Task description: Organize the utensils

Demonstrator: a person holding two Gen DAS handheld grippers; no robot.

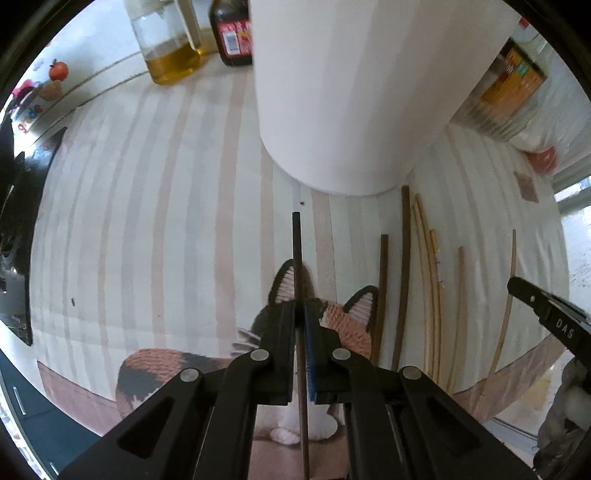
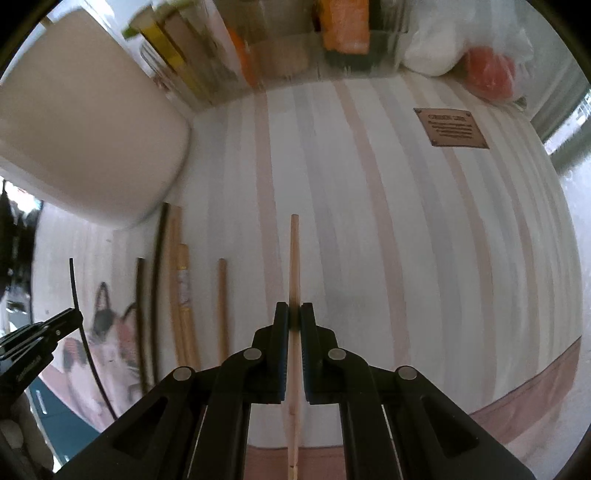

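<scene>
My left gripper [image 1: 300, 314] is shut tight on a dark chopstick [image 1: 297, 251]. The stick runs straight out between the two pads, and its far tip points at the bottom of the white pot [image 1: 332, 110] just ahead. My right gripper [image 2: 294, 314] is shut on a light chopstick [image 2: 294, 258], held the same way, with its tip out over bare cloth.

So I have one stick in each gripper, and neither one is in the pot yet. I think the pot is where they go, so this job looks only partly done. More sticks wait on the bench [image 2: 406, 221]. Between my two grippers lie two dark sticks [image 1: 404, 273] and some light sticks [image 1: 430, 291], side by side, with their far ends close to the pot. One more thin light stick [image 1: 508, 295] lies near my right gripper in the left view. I cannot see inside the pot, so I cannot tell if any sticks are in there.

Under my left gripper is a cat picture [image 1: 343, 321] on the striped cloth. Far off to the left stand an oil bottle [image 1: 170, 48] and a dark sauce bottle [image 1: 231, 33]. Far on the right are boxes [image 1: 509, 81] and a white bag [image 2: 443, 40]. A small brown label [image 2: 450, 127] sits on the cloth.

The pot is tall and very near. I would have to lift the sticks high to clear its rim. My two grippers are close, so they could bump.
</scene>
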